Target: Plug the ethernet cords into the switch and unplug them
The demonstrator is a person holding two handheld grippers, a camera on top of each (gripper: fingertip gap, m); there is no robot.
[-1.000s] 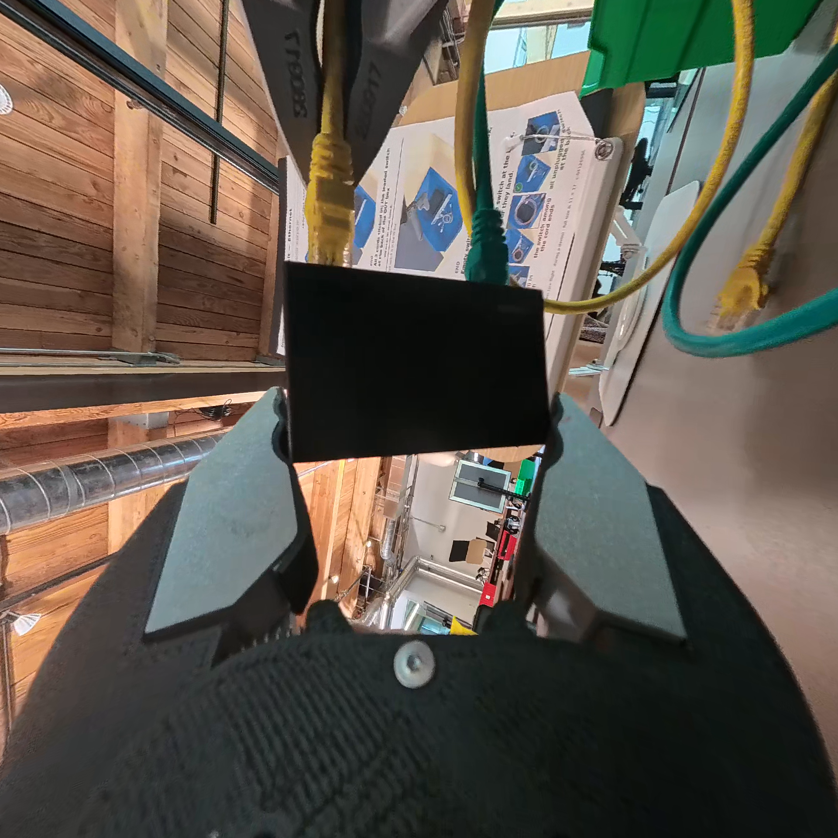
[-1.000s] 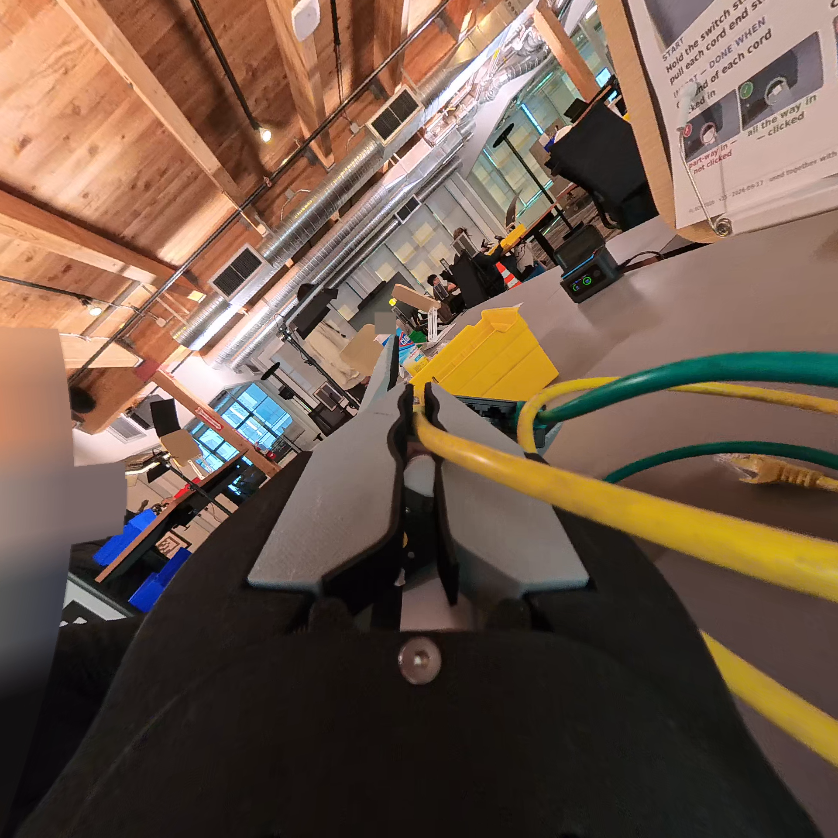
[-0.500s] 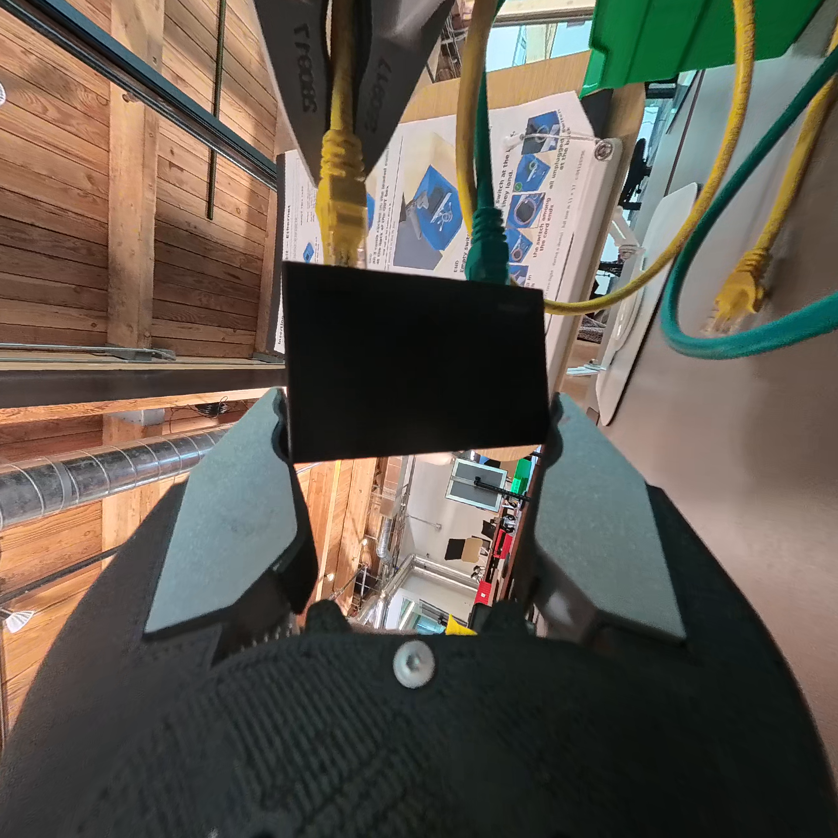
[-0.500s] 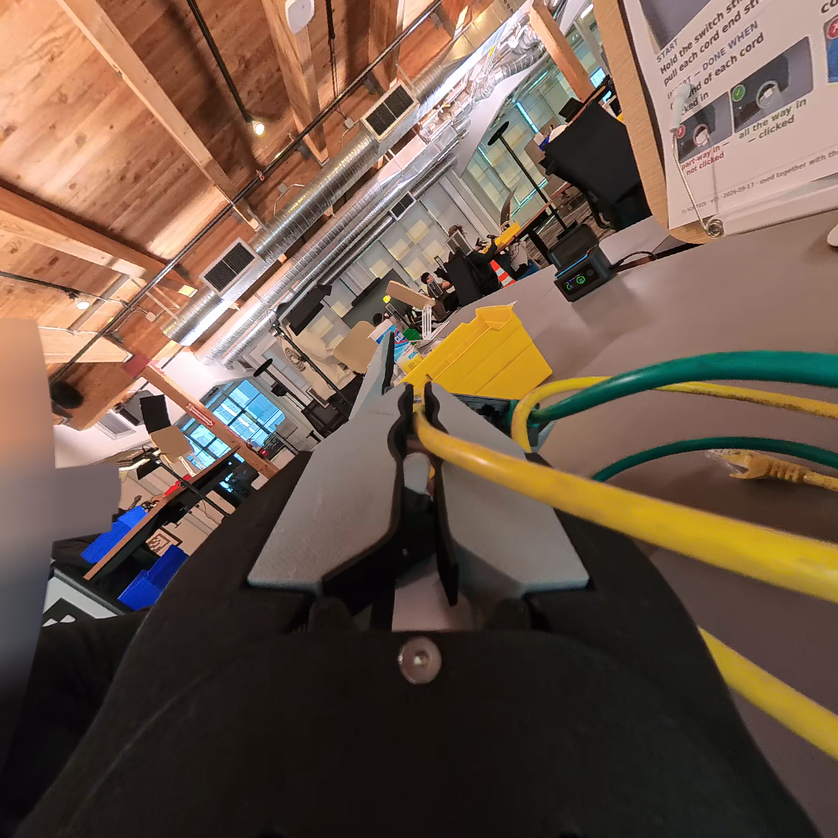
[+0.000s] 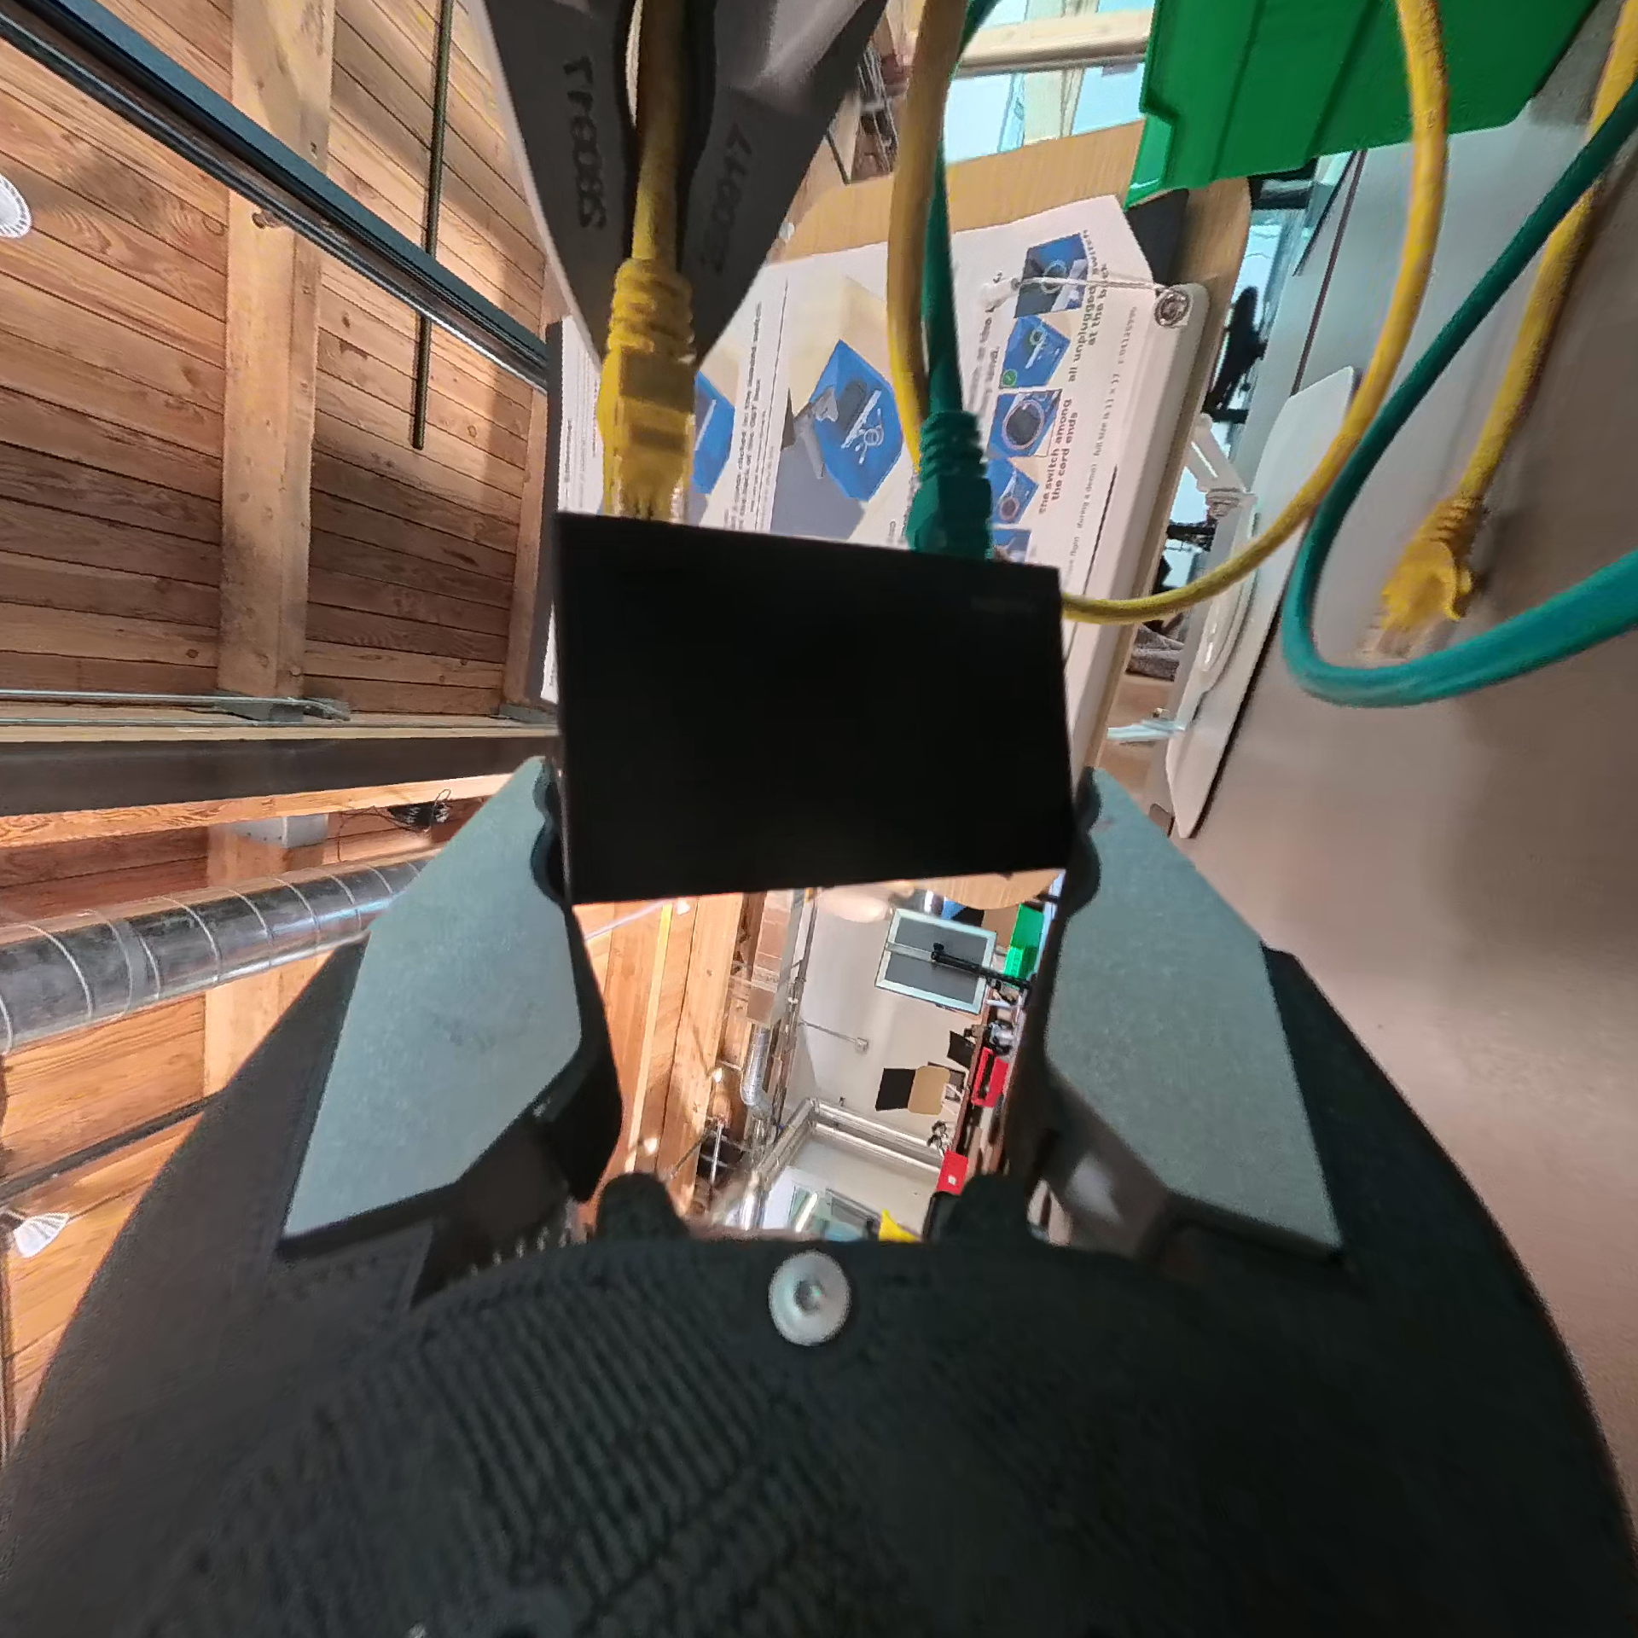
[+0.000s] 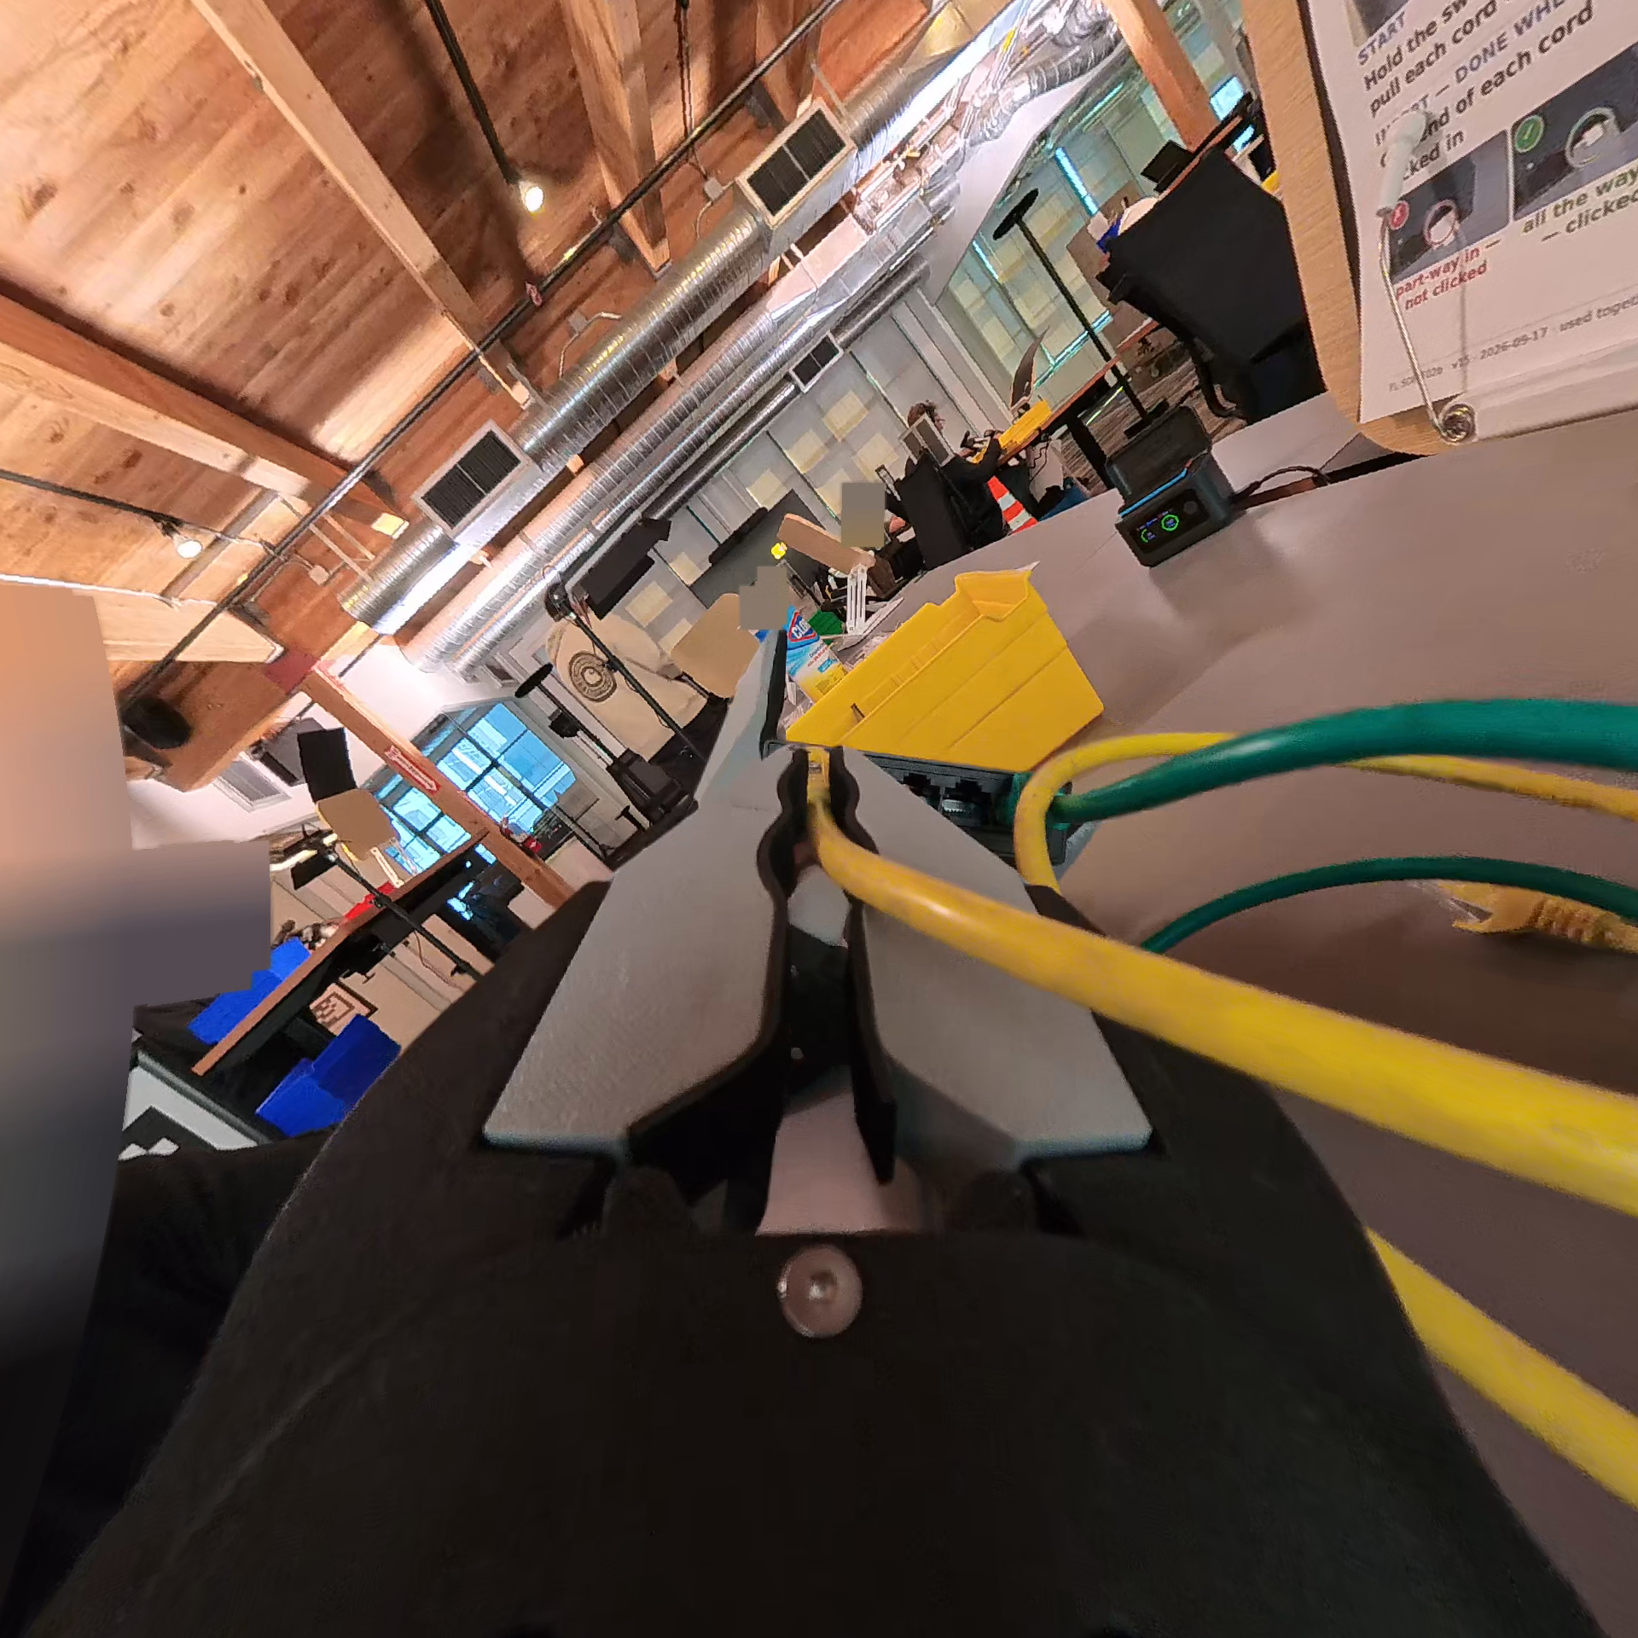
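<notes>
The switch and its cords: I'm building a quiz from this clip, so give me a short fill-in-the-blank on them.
1. The left gripper is shut on the black ____.
2. The right gripper pinches a ____ cord.
3. The plug seated at the switch beside that cord is ____.
4. A loose yellow plug lies on the ____.

Missing: switch; yellow; green; table

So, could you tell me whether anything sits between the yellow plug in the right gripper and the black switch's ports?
Nothing visible does. The right gripper holds the yellow ethernet plug with its tip right at the edge of the flat black switch, which the left gripper holds. The green ethernet plug sits further along the same edge, clear of it.
</notes>
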